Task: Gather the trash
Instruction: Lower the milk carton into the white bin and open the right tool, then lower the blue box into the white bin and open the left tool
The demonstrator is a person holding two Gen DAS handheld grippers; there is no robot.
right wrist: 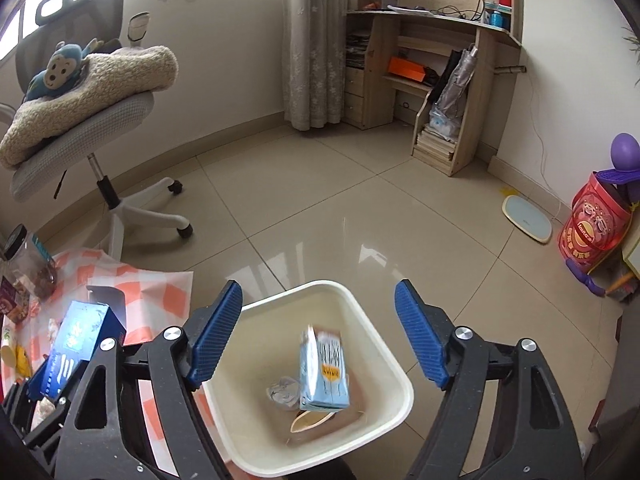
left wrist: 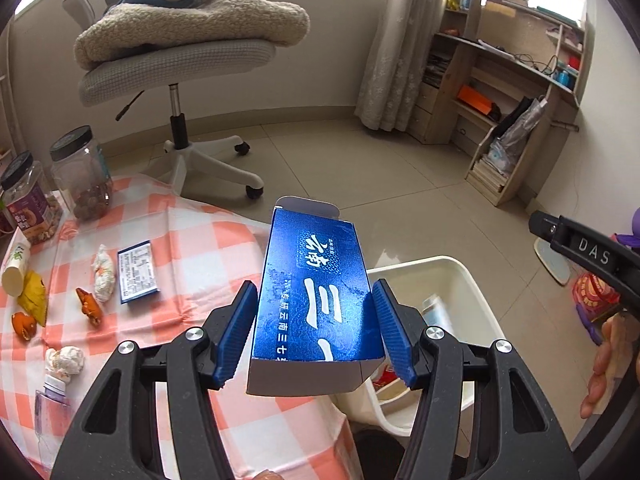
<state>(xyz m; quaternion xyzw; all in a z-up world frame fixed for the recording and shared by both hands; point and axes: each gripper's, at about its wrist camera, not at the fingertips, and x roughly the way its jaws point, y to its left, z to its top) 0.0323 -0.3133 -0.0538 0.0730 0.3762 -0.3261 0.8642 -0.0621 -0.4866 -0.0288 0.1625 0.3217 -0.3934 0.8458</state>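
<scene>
Above table edge — left tool [left wrist: 316, 330] clamps blue box [left wrist: 316, 300]; right tool [right wrist: 318, 334] wide over white bin [right wrist: 384, 364].

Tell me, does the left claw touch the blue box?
Touching. In the left wrist view, both pads of the left claw press against the sides of the blue box.

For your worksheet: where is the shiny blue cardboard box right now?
The shiny blue cardboard box sits clamped in the left claw, between checked tablecloth and white plastic bin.

Checked tablecloth [left wrist: 224, 236] under jars [left wrist: 82, 176], scraps [left wrist: 90, 306].
</scene>
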